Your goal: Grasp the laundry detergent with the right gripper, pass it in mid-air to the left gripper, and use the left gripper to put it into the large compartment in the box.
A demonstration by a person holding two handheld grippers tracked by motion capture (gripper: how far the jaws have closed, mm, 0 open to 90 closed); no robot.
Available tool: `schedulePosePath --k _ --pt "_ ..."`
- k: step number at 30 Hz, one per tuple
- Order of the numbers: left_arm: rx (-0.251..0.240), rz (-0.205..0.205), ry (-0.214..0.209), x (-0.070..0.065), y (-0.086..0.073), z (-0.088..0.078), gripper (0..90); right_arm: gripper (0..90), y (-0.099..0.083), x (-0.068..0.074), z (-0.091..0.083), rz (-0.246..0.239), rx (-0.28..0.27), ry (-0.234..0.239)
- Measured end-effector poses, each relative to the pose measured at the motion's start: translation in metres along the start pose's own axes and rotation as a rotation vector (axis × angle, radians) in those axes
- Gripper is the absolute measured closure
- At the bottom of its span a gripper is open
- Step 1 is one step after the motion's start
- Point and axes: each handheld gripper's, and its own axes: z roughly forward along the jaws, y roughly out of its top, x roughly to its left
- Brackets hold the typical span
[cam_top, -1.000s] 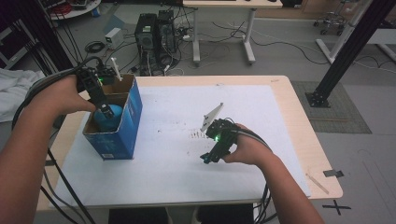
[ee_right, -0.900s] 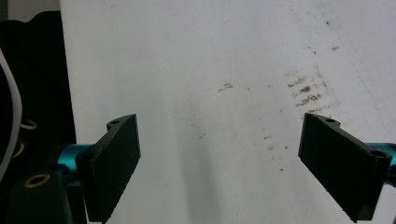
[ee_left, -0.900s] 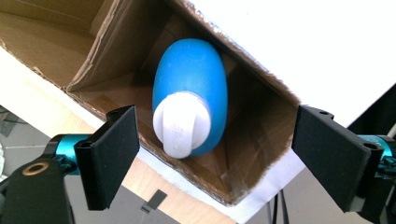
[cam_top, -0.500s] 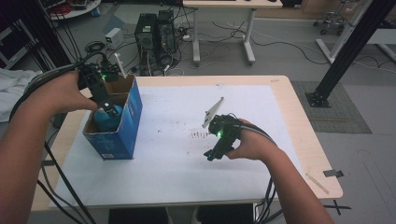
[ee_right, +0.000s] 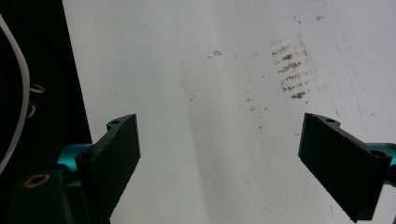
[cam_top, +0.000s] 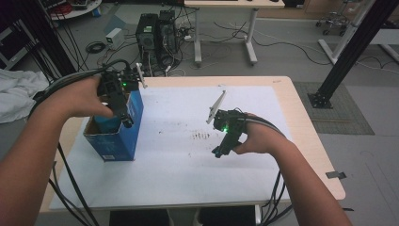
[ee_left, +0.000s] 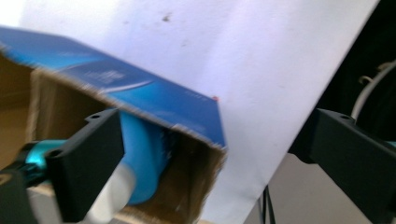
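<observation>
A blue cardboard box (cam_top: pixel 115 134) stands open-topped at about 9 o'clock on the white table (cam_top: pixel 188 179), close to its left edge. Its outside is blue and its inner walls are plain brown card. In the left gripper view the same box (ee_left: pixel 154 100) shows its torn upper rim, and inside it lies 1 blue cylinder-shaped thing with a white end (ee_left: pixel 140 158), leaning against the box's inner wall; what it is cannot be told.

The left gripper (cam_top: pixel 123 113) hangs over the box's upper right rim, at about 12 o'clock of the box. Its 2 jaws have just been opening and now stand spread wide, with nothing pressed between them; in the left gripper view 1 jaw lies in front of the blue thing in the box and the other hangs out over the table's edge.

The right gripper (cam_top: pixel 221 149) is held above the bare table near the middle, at about 3 o'clock from the box and well apart from it. Its jaws are spread and empty. A patch of small dark marks (cam_top: pixel 201 136) lies on the white top at about 10 o'clock of that gripper.
</observation>
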Motion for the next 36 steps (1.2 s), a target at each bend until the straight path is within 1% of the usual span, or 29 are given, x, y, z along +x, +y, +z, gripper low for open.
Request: schedulePosePath --k 2,5,8,9,11,13,15,17,22,26,27,29,30,31,33,36 --pt "0.001 0.022 -0.015 -0.004 0.006 0.004 2.2 11.9 -0.001 -0.001 0.0 0.006 0.006 0.002" --pt "0.0 0.057 -0.025 -0.009 0.016 0.01 1.9 11.9 -0.001 -0.002 0.002 0.003 0.021 0.006" --pt "-0.002 0.087 -0.018 -0.014 0.024 0.018 1.9 11.9 -0.002 -0.003 0.005 0.003 0.03 0.004" --pt "-0.002 0.09 -0.024 -0.014 0.027 0.021 1.9 11.9 -0.002 -0.003 0.005 0.004 0.029 0.004" --pt "-0.005 0.1 -0.017 -0.015 0.031 0.027 1.9 11.9 -0.001 -0.004 0.006 0.004 0.026 0.006" --pt "-0.002 0.119 -0.024 -0.017 0.035 0.035 1.9 11.9 -0.001 -0.004 0.008 0.002 0.029 0.008" --pt "0.007 0.138 -0.017 -0.019 0.039 0.042 1.9 11.9 0.0 -0.004 0.01 0.001 0.035 0.009" --pt "0.017 0.156 -0.022 -0.02 0.042 0.047 1.9 11.9 0.0 -0.005 0.011 -0.003 0.039 0.011" --pt "0.007 0.19 -0.046 -0.02 0.043 0.058 1.9 11.9 -0.001 -0.007 0.012 0.003 0.051 0.009" --pt "-0.017 0.215 -0.071 -0.02 0.043 0.065 1.9 11.9 -0.004 -0.009 0.014 0.001 0.066 0.012" --pt "-0.022 0.217 -0.077 -0.02 0.042 0.066 1.9 11.9 -0.005 -0.01 0.013 0.013 0.073 0.011" --pt "-0.035 0.222 -0.081 -0.02 0.042 0.067 1.9 11.9 -0.006 -0.011 0.013 0.006 0.074 0.008" --pt "-0.034 0.221 -0.084 -0.021 0.042 0.067 1.9 11.9 -0.006 -0.011 0.013 0.017 0.075 0.008" --pt "-0.035 0.22 -0.079 -0.021 0.042 0.067 1.9 11.9 -0.007 -0.012 0.013 0.009 0.075 0.009" --pt "-0.041 0.221 -0.081 -0.022 0.041 0.068 1.9 12.0 -0.008 -0.012 0.012 0.018 0.078 0.007" --pt "-0.043 0.227 -0.076 -0.022 0.042 0.068 1.9 11.9 -0.009 -0.013 0.012 0.016 0.075 0.005"
